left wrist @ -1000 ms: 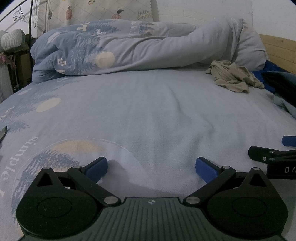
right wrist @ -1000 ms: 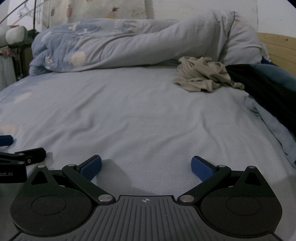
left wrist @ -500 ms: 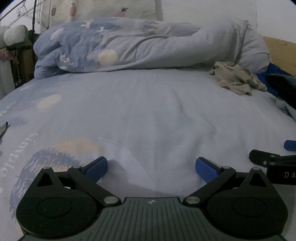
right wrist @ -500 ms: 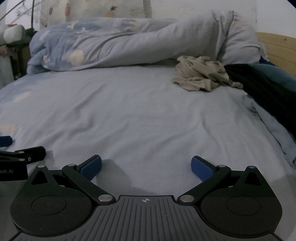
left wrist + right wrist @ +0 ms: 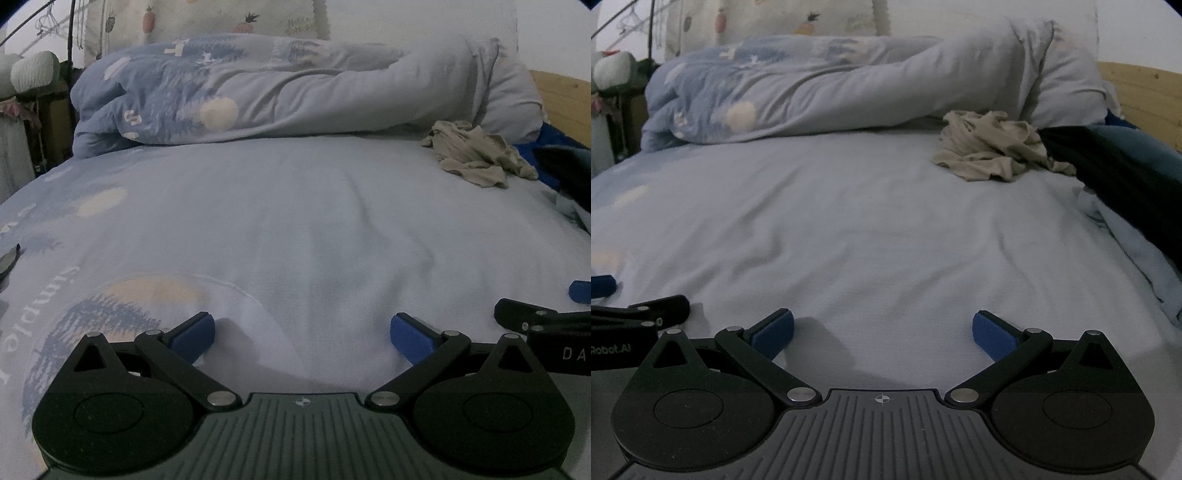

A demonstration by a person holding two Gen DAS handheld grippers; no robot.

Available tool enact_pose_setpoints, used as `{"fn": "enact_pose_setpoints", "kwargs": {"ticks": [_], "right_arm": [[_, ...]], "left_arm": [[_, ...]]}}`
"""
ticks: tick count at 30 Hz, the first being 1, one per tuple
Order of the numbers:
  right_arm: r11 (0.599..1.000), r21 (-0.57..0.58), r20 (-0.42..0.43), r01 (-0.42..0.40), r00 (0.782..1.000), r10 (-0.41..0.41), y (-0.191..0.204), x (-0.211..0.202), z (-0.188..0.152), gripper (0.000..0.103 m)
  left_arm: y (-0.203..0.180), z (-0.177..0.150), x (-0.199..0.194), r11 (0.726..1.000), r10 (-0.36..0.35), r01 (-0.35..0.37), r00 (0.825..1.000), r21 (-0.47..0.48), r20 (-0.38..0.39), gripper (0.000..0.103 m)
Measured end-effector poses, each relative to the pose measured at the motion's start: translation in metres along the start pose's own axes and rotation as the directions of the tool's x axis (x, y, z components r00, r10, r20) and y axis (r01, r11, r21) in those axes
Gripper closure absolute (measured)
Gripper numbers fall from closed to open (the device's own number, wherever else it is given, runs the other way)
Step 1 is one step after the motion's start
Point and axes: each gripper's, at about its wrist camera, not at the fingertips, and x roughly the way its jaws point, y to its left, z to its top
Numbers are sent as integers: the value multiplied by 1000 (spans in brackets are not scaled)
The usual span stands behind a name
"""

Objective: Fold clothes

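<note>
- Left gripper (image 5: pixel 302 338): blue pads spread wide; nothing held between them; positioned low over the bedsheet (image 5: pixel 295 221).
- Right gripper (image 5: pixel 882 334): pads likewise wide apart and empty; seen just beside the left one, over the same sheet.
- Beige garment (image 5: pixel 993 149): crumpled in a heap at the far right of the bed; touching a dark garment (image 5: pixel 1115 177); well apart from both grippers.
- Rolled duvet (image 5: pixel 277 88): lying across the head of the bed.

Your right gripper (image 5: pixel 576 295) is cut off by the left camera's right edge, showing only one blue pad and part of a label. The dark garment (image 5: pixel 1123 184) runs off the right camera's edge, covering part of the beige clothes (image 5: pixel 990 151).
</note>
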Motion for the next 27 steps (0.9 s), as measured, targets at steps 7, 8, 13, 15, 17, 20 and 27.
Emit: {"fn": "enact_pose_setpoints", "kwargs": {"ticks": [7, 8, 13, 15, 17, 20, 27], "right_arm": [[1000, 1, 0, 0, 1000, 0, 1, -1, 1, 0], [1000, 1, 0, 0, 1000, 0, 1, -1, 1, 0], [1000, 1, 0, 0, 1000, 0, 1, -1, 1, 0], [1000, 1, 0, 0, 1000, 0, 1, -1, 1, 0], [1000, 2, 0, 0, 1000, 0, 1, -1, 1, 0], [1000, 1, 0, 0, 1000, 0, 1, -1, 1, 0], [1000, 2, 0, 0, 1000, 0, 1, -1, 1, 0]], "left_arm": [[-1, 0, -1, 1000, 2, -2, 1000, 1, 0, 0], [-1, 0, -1, 1000, 2, -2, 1000, 1, 1, 0], [-1, 0, -1, 1000, 2, -2, 1000, 1, 0, 0], [-1, 0, -1, 1000, 2, -2, 1000, 1, 1, 0], [-1, 0, -1, 1000, 2, -2, 1000, 1, 1, 0], [-1, 1, -1, 1000, 2, -2, 1000, 1, 0, 0], [-1, 0, -1, 1000, 2, -2, 1000, 1, 1, 0]]}}
